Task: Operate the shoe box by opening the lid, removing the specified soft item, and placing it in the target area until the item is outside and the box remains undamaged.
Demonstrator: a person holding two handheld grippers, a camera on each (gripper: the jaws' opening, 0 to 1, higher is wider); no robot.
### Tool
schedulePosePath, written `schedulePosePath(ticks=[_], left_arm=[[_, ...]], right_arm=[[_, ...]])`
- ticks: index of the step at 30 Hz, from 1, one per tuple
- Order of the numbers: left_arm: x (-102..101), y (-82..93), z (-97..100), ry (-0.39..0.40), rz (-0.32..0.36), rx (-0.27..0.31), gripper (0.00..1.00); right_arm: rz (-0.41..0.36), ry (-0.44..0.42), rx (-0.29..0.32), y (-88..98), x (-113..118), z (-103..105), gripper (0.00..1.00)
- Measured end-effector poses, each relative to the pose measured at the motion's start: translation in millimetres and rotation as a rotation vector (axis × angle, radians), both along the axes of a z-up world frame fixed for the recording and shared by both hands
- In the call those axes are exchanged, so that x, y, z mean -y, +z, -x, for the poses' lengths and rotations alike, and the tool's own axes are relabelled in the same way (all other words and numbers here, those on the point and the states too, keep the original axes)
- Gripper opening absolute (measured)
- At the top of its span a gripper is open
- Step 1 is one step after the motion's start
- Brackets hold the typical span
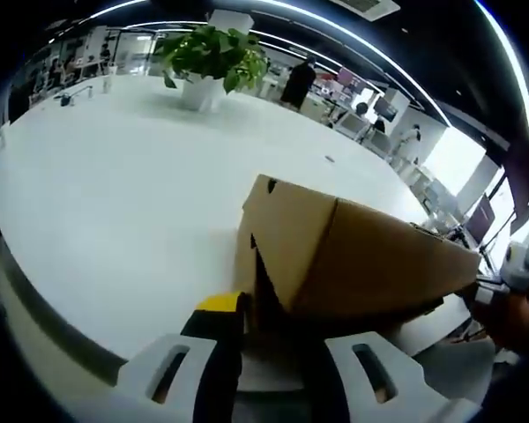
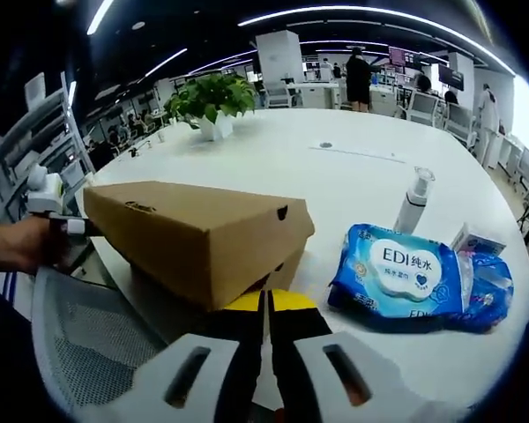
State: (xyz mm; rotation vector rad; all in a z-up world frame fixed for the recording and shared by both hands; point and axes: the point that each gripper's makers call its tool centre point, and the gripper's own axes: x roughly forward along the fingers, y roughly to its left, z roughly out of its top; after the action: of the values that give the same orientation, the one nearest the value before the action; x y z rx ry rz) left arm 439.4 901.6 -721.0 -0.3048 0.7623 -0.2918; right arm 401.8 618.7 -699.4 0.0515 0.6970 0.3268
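The cardboard shoe box (image 2: 198, 238) was seen on the white table (image 2: 335, 176), lid (image 1: 361, 256) tilted up; the right gripper (image 2: 266, 322) was closed at its edge; the left gripper (image 1: 247, 339), spread, straddled the corner; a blue wipes pack (image 2: 406, 273) lay beside.

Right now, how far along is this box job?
Early on. The lid is partly lifted, tilted above the box, and a gap shows under its edge. Both tongs, right and left, sit at the box's near edge. No soft item is out yet. The wipes pack and bottle lie beside it on the table.
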Motion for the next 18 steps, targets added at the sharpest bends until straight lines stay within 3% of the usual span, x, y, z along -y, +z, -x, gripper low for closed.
schedulePosePath(ticks=[8,11,18], left_arm=[[0,2.2,12.3,-0.069,-0.034,0.009,0.25],[0,8.2,14.7,-0.153,-0.104,0.054,0.25],[2,23.0,17.9,-0.201,-0.138,0.104,0.24]], right_arm=[[0.009,0.010,0.000,0.7,-1,2,0.01],[0.029,0.027,0.001,-0.1,-1,4,0.01],[0.038,0.036,-0.010,-2.7,0,11,0.01]])
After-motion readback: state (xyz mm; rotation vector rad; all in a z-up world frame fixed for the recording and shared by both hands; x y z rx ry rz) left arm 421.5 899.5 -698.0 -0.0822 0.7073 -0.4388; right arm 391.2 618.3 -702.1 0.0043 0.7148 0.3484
